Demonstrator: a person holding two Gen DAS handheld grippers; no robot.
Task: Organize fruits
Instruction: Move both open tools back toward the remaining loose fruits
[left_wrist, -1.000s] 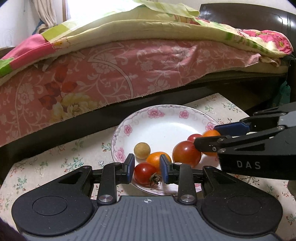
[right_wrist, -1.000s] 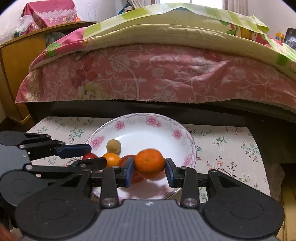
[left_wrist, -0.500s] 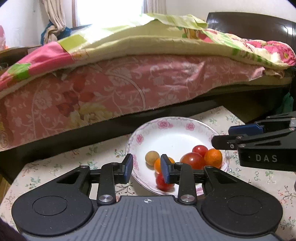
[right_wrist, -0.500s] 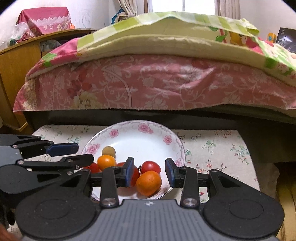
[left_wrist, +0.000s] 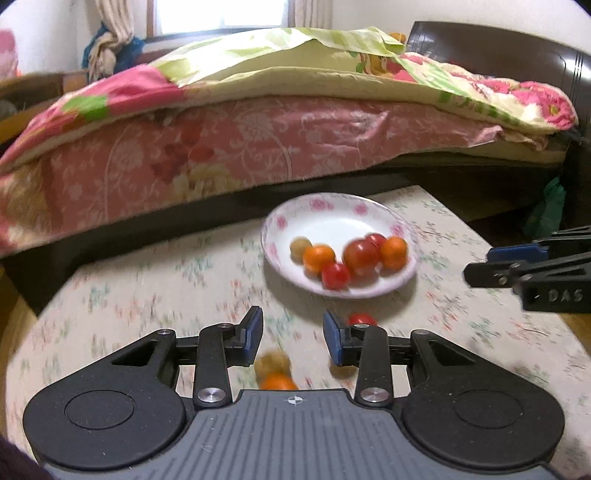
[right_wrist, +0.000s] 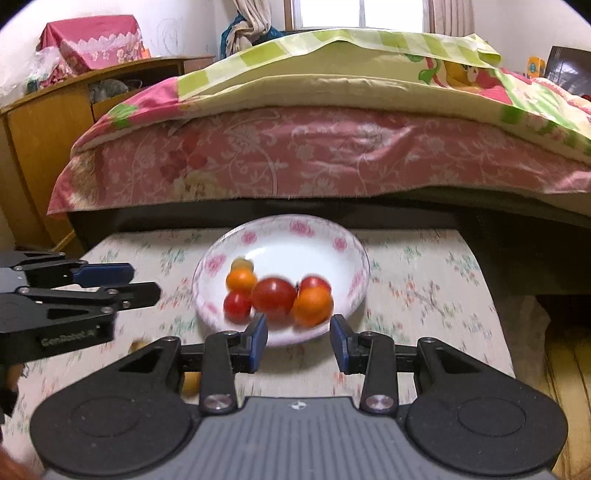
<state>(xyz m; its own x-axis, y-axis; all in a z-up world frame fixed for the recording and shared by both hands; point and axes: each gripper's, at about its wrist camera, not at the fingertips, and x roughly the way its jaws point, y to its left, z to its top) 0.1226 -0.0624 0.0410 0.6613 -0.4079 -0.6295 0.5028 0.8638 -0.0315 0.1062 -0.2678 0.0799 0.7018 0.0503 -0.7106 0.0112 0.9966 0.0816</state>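
A white floral plate (left_wrist: 369, 218) (right_wrist: 343, 258) on the table holds several fruits: tomatoes (left_wrist: 360, 254) (right_wrist: 274, 297), oranges (left_wrist: 394, 251) (right_wrist: 312, 305) and a small tan fruit (left_wrist: 300, 246). Both grippers sit pulled back from it. My left gripper (left_wrist: 293, 338) is open and empty; loose fruits lie under it: a tan one (left_wrist: 272, 363), an orange (left_wrist: 277, 382) and a small tomato (left_wrist: 360, 318). My right gripper (right_wrist: 298, 341) is open and empty in front of the plate's near rim. Each gripper shows at the edge of the other's view (left_wrist: 517, 266) (right_wrist: 103, 284).
A floral cloth covers the low table (left_wrist: 147, 295) (right_wrist: 424, 288). A bed with pink and green covers (left_wrist: 258, 129) (right_wrist: 332, 147) stands close behind it. A wooden cabinet (right_wrist: 44, 140) is at the far left. Small fruits (right_wrist: 190, 382) lie by the right gripper's left finger.
The left gripper let a tomato go and the right let an orange go into the plate; both opened and drew back. Loose fruits on the cloth have come into view.
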